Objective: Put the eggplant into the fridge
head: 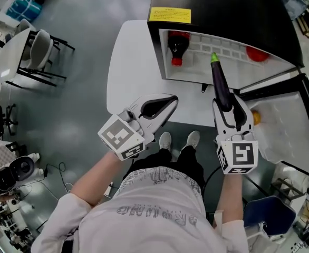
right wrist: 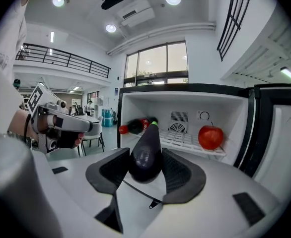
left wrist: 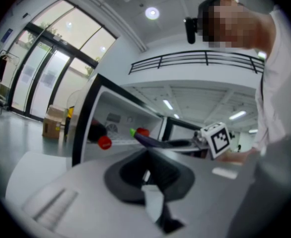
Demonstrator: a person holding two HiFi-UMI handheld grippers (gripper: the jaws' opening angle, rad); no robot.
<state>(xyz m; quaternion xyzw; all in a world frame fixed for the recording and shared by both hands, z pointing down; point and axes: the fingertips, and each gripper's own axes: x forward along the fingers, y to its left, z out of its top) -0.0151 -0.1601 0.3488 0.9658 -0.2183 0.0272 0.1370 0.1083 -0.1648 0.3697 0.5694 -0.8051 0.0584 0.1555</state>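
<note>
The right gripper is clamped on the eggplant at its blunt end, green tip aimed at the open fridge, between the cola bottle and the apple. The left gripper hangs alongside, jaws seemingly together and empty. The risk is that long, overhanging body: it could sag, slip, or clip the bottle if pushed in crooked.

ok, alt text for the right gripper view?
The right tongs grip a dark purple eggplant, pointed at an open fridge. On its shelf are a red-capped bottle lying on its side and a red apple.
</note>
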